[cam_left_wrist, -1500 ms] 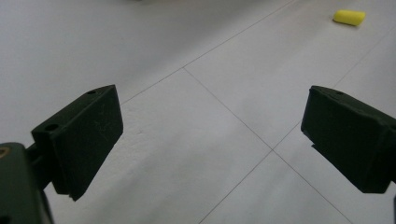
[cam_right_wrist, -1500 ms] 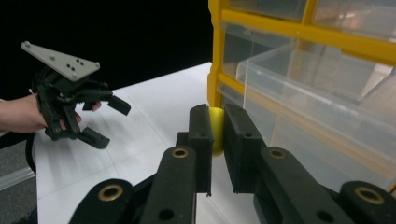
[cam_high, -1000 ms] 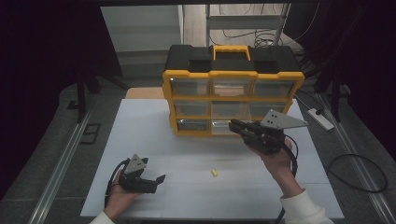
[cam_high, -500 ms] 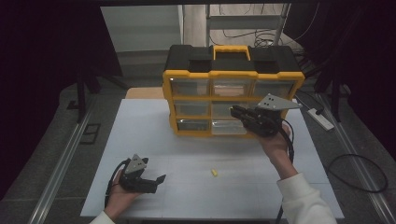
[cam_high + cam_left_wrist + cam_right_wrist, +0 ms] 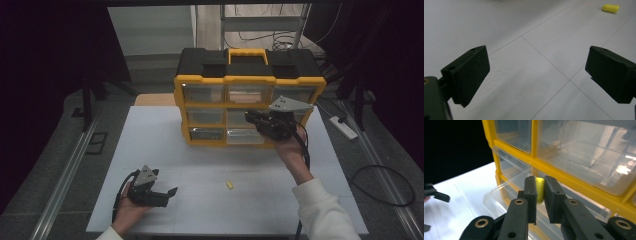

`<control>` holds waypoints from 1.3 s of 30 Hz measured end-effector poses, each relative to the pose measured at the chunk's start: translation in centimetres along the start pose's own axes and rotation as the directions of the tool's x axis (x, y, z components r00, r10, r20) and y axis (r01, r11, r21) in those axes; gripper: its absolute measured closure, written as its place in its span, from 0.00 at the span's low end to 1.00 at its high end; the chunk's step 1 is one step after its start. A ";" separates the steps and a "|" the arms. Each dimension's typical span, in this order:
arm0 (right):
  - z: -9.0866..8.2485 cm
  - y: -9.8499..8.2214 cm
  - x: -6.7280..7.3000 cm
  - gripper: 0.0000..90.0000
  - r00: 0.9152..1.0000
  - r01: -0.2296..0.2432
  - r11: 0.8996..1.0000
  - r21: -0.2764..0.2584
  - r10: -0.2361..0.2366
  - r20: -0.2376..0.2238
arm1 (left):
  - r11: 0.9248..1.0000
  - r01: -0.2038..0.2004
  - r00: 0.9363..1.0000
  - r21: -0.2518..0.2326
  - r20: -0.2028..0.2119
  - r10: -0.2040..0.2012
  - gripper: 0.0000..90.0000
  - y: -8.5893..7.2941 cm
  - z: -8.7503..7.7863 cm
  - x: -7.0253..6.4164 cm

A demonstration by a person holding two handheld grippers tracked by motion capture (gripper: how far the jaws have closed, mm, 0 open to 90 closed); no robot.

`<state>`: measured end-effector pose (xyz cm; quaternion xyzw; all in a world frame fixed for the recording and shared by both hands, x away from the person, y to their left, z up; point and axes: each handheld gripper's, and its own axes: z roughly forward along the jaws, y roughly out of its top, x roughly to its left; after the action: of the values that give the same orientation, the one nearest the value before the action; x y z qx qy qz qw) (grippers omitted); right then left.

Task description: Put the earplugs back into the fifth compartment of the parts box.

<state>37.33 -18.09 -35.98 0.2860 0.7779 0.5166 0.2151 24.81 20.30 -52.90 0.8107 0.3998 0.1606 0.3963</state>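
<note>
A yellow-and-black drawer cabinet [image 5: 248,102] with clear drawers stands at the back of the white table [image 5: 165,150]. My right gripper [image 5: 251,117] is raised in front of its middle drawers, shut on a small yellow piece [image 5: 539,188]. Below the jaws a clear drawer [image 5: 506,195] is pulled out. Another small yellow piece [image 5: 229,185] lies on the table, also seen in the left gripper view as the yellow piece [image 5: 610,8] far ahead. My left gripper [image 5: 171,192] rests low near the front left, open and empty, its fingers [image 5: 466,75] spread wide.
A white power strip [image 5: 343,126] and cables lie on the floor to the right of the table. A metal rail [image 5: 65,175] runs along the floor on the left. Shelving legs stand behind the cabinet.
My right gripper has risen and moved forward toward the cabinet's drawers with the yellow piece in it. The left gripper has stayed still.
</note>
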 end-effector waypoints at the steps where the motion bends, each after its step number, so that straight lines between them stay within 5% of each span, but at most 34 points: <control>1: 0.0 0.0 0.0 0.87 1.000 0.000 1.000 0.000 0.000 0.000 | 1.000 0.000 1.000 0.000 0.000 0.000 0.06 0.0 0.0 0.0; 2: 0.1 0.0 -0.1 0.73 1.000 0.001 1.000 0.009 -0.001 0.019 | 1.000 0.000 1.000 0.000 0.000 0.000 0.06 0.0 0.0 0.0; 5: -0.1 0.0 0.1 0.56 1.000 -0.012 1.000 -0.016 0.012 0.018 | 1.000 -0.001 1.000 0.000 -0.002 0.001 0.06 0.0 0.0 0.0; 12: -1.2 0.1 1.0 0.36 1.000 -0.001 0.999 -0.048 0.001 0.012 | 1.000 -0.004 1.000 0.003 -0.001 0.004 0.06 0.0 0.0 0.0; 26: -4.0 -2.1 3.4 0.33 0.998 -0.002 0.996 -0.095 -0.004 -0.068 | 1.000 -0.004 1.000 0.001 -0.005 0.004 0.06 0.0 0.0 0.0; 39: -4.4 -7.1 4.7 0.32 0.994 -0.006 1.000 -0.004 0.005 -0.111 | 1.000 -0.005 1.000 -0.004 -0.009 0.005 0.06 0.0 -0.1 -0.1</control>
<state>29.49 -20.11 -41.13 0.2585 0.7867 0.5340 0.1709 24.74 20.26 -52.80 0.8103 0.3992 0.1659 0.3956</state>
